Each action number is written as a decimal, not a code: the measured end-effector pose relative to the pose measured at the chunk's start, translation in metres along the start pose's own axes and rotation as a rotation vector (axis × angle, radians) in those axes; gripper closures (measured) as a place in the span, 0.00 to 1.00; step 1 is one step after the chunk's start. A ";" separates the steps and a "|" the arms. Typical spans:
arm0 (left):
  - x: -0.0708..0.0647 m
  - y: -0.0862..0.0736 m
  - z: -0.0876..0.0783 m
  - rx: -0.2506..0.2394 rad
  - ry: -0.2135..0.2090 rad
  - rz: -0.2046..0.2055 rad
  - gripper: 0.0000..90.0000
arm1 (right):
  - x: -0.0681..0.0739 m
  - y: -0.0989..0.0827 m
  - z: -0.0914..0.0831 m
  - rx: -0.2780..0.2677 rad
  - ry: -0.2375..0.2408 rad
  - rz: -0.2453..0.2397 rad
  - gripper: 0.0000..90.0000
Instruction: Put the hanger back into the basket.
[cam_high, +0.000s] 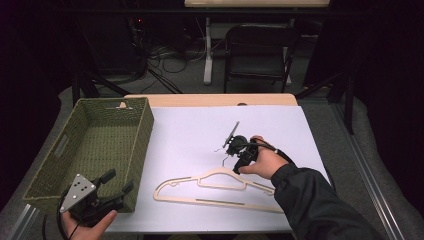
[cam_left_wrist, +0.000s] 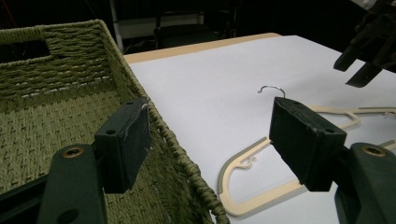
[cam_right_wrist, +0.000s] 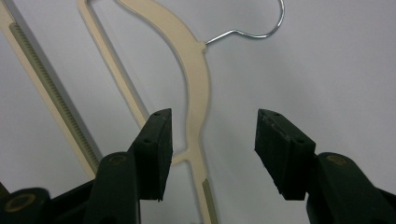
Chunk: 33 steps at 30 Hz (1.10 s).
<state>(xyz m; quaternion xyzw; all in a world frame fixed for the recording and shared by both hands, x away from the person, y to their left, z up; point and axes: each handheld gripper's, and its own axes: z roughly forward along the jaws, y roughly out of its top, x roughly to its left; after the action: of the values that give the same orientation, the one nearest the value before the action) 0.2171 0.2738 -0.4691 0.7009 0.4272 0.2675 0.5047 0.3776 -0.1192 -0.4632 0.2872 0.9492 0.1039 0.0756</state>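
Right now my right gripper (cam_right_wrist: 210, 156) hangs spread over the hanger's (cam_high: 220, 187) shoulder, lower centre of the high view, seemingly lining up a grasp; next I'd lower and close on that arm. My left gripper (cam_left_wrist: 210, 144) waits wide apart, empty, by the basket (cam_high: 100, 145) at lower left. The hook's (cam_right_wrist: 261, 28) top is cut off.

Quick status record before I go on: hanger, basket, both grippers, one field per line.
hanger: cream hanger with a metal hook, lying flat on the white table cover
basket: green woven basket, at the table's left, nothing seen inside
left gripper: left gripper open, beside the basket's near corner, holding nothing
right gripper: right gripper open, jaws either side of the hanger's neck, not closed on it
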 end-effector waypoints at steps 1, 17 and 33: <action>0.000 0.000 0.000 0.001 -0.003 0.000 0.33 | 0.001 0.004 0.006 -0.015 0.002 -0.003 0.52; -0.002 0.000 0.002 0.012 -0.014 0.005 0.33 | -0.007 0.018 0.033 0.035 0.009 0.006 0.56; -0.003 0.000 0.002 0.011 -0.015 0.006 0.33 | -0.004 0.021 0.055 0.146 0.046 -0.034 0.64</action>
<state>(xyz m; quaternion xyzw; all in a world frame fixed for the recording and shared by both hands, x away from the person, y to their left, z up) 0.2173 0.2704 -0.4691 0.7070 0.4230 0.2613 0.5030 0.4032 -0.0962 -0.5108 0.2732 0.9605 0.0396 0.0346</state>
